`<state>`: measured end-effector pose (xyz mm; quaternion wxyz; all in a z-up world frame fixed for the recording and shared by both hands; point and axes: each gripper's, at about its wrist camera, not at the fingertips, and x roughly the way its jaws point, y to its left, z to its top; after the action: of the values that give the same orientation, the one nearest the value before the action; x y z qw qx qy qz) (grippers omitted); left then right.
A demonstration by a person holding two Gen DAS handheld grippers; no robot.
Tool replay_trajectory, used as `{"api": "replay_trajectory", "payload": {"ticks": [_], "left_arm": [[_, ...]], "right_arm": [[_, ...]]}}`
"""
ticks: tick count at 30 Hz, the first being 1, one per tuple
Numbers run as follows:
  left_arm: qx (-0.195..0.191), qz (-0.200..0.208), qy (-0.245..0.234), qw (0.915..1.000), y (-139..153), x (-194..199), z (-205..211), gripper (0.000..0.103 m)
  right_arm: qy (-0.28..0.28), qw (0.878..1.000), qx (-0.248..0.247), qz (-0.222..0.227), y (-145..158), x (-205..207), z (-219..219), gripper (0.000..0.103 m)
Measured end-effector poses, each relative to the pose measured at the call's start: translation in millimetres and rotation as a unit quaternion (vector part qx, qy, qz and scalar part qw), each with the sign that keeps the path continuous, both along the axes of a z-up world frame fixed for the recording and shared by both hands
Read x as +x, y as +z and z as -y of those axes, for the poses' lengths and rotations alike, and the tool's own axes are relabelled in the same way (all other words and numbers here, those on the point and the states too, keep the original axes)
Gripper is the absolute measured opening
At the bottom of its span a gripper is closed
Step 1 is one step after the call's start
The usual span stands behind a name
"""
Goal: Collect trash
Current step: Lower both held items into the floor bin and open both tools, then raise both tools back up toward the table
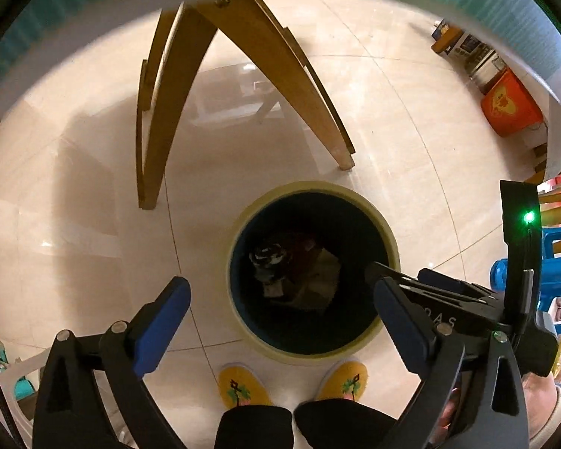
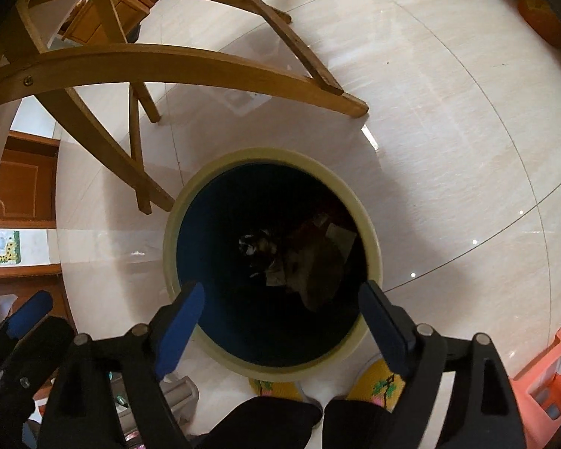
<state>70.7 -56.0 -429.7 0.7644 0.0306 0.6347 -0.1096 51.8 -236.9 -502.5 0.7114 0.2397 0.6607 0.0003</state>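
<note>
Below: glossy cream-tiled floor [image 2: 448, 131], spanning both views. Wooden chair legs [image 2: 213, 67] stand on it, just behind the bin. Round bin [image 2: 372, 239], pale yellow-green rim, dark inside, sits on the floor just ahead of a person's yellow embroidered slippers [image 1: 243, 385]. Trash [image 2: 303, 258], crumpled paper and wrappers, lies at the bottom of the bin. Left claw [image 1: 280, 321]: blue-padded fingers spread wide, nothing between them, above the bin's near-left rim. Right claw [image 2: 284, 321]: fingers likewise spread wide and empty, poised over the bin's near edge. Orange box [image 1: 510, 106] lies far right by the wall.
</note>
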Motion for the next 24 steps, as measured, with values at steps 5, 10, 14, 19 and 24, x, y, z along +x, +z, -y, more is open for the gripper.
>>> {"api": "replay_trajectory", "payload": {"ticks": [5,10,14,19,24], "left_arm": [[-0.004,0.015,-0.007,0.9998,16,-6,-4,0.098],[-0.003,0.03,-0.023,0.9993,55,-14,-5,0.098],[-0.004,0.04,-0.04,0.9984,106,-25,-6,0.098],[-0.008,0.06,-0.056,0.9966,181,-38,-10,0.098],[-0.024,0.101,-0.061,0.9927,274,-46,-14,0.098]], "right_arm": [[-0.009,1.0,-0.007,0.028,18,-2,-2,0.085],[-0.008,0.999,-0.015,0.047,52,-4,-2,0.085],[-0.015,0.998,-0.013,0.054,92,-8,0,0.085],[-0.016,0.997,-0.015,0.07,166,-14,4,0.085],[0.004,0.994,-0.013,0.106,263,-21,5,0.085]]}}
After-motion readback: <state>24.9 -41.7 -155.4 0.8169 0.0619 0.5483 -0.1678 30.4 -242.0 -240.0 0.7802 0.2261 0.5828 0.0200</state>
